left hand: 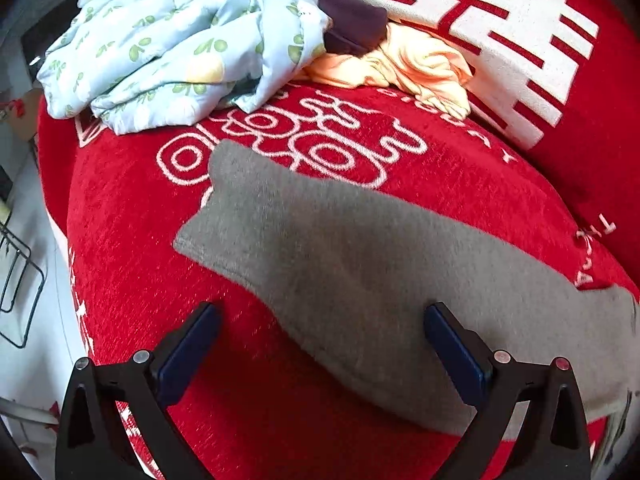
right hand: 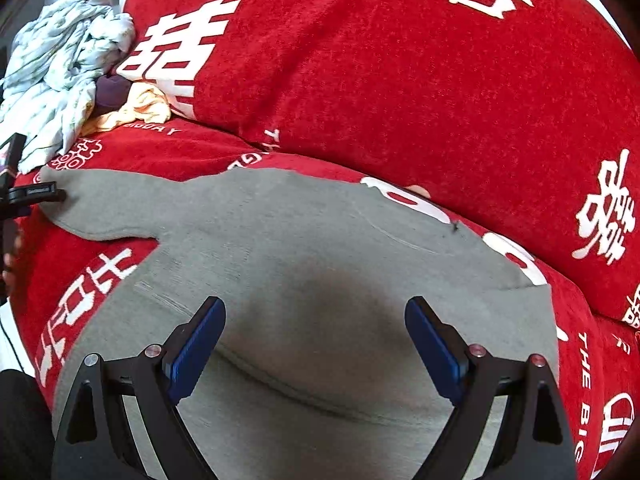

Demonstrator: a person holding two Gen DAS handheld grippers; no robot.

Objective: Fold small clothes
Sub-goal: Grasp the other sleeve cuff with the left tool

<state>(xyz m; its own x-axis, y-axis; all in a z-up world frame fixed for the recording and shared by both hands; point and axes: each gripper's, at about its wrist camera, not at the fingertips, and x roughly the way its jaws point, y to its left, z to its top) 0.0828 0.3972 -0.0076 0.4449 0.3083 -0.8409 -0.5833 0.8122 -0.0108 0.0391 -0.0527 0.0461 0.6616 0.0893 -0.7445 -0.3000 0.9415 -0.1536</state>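
While grey garment (right hand: pixel 304 248) lies flat | left gripper (left hand: pixel 322 344), right gripper (right hand: pixel 316 336) spread, empty | step: pre-fold | next: pinch left sleeve (left hand: pixel 256 200)

Red sofa cover (right hand: pixel 360 80) carries grey garment (right hand: pixel 320 264), blue quilt (left hand: pixel 168 48), orange cloth (left hand: pixel 416 68).

A red cover (left hand: pixel 132 240) with white lettering lies over the seat. At its far left sits a crumpled pale blue quilt (left hand: pixel 168 44) with green print. A red cushion (right hand: pixel 400 80) with white characters stands behind the cover.
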